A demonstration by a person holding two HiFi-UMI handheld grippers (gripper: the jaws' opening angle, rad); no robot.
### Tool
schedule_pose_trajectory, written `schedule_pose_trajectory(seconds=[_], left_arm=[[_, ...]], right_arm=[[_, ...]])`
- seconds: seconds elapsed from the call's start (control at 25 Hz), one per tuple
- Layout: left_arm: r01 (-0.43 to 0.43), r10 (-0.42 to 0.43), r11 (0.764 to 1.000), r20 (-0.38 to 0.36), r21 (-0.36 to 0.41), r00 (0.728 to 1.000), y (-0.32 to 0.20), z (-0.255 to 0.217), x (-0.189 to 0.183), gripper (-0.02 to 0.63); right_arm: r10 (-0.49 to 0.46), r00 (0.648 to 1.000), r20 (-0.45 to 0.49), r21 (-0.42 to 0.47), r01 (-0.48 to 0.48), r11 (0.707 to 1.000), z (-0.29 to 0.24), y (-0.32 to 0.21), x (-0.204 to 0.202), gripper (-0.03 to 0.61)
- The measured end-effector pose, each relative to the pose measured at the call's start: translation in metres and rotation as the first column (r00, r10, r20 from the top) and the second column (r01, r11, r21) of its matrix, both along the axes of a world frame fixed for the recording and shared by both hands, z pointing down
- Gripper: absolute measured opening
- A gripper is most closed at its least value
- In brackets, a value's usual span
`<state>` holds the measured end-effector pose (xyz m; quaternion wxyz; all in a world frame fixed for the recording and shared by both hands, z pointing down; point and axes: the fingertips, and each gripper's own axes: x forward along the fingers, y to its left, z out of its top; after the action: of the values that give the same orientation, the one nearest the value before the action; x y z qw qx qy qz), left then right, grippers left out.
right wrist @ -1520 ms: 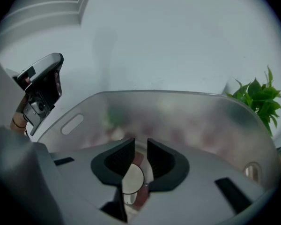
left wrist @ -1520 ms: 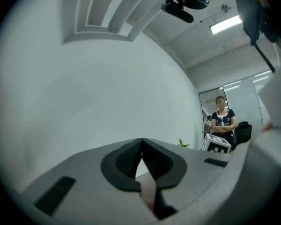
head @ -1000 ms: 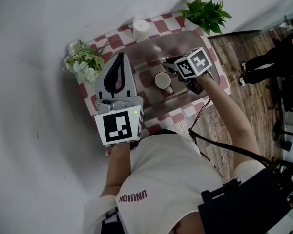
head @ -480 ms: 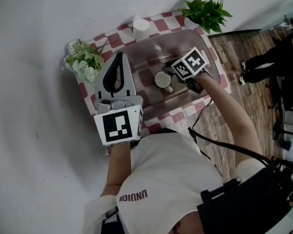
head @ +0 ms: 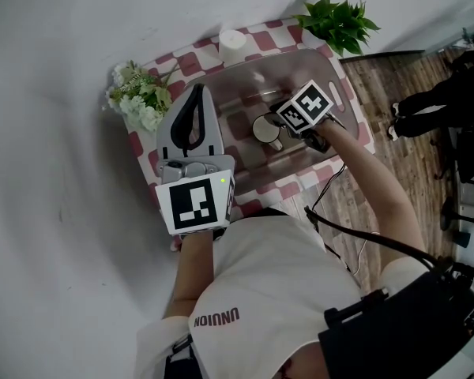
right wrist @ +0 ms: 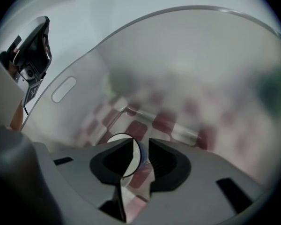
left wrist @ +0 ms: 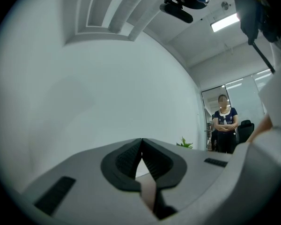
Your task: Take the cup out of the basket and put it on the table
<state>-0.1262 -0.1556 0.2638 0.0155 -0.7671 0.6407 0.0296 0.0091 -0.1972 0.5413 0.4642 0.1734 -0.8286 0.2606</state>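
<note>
A white cup (head: pixel 263 129) stands upright inside the clear plastic basket (head: pixel 245 71) on the checked table (head: pixel 174 65). My right gripper (head: pixel 279 125) reaches into the basket at the cup's right side. In the right gripper view its jaws (right wrist: pixel 141 146) stand a narrow gap apart, and the cup's (right wrist: pixel 132 161) rim and wall show in that gap. I cannot tell if a pad touches it. My left gripper (head: pixel 194 91) is held up left of the basket. It points at the white wall, with its fingertips pressed together (left wrist: pixel 141 140) on nothing.
A bunch of white flowers (head: pixel 138 101) sits at the table's left end. A white cylinder (head: pixel 231 46) and a green plant (head: pixel 336 18) stand at the back. The basket's wall (right wrist: pixel 178 46) curves round the right gripper. A person (left wrist: pixel 223 125) stands across the room.
My right gripper has shifted left and down inside the basket, up to the cup. The left gripper has hardly moved.
</note>
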Motion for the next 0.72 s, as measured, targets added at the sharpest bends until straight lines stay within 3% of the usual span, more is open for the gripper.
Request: schedule_pose_trajectory(seconds=[0.36,0.56,0.72], left_arm=[[-0.005,0.005,1.0,0.03,0.0,1.0,0.001,0.002,0.001,0.014],[-0.006,0.006,1.0,-0.042,-0.009,0.999,-0.001,-0.003,0.006,0.014],[-0.007,0.007,1.0,-0.042,-0.006,0.999,-0.002,-0.005,0.006,0.014]], right_arm=[[-0.043,0.998,-0.053,-0.009,0.043,0.999,0.011,0.007,0.002,0.114],[-0.051,0.996,-0.077,-0.014,0.05,0.999,0.016,0.008,0.003,0.114],[-0.067,0.993,-0.098,-0.011,0.066,0.998,0.02,0.01,0.004,0.114]])
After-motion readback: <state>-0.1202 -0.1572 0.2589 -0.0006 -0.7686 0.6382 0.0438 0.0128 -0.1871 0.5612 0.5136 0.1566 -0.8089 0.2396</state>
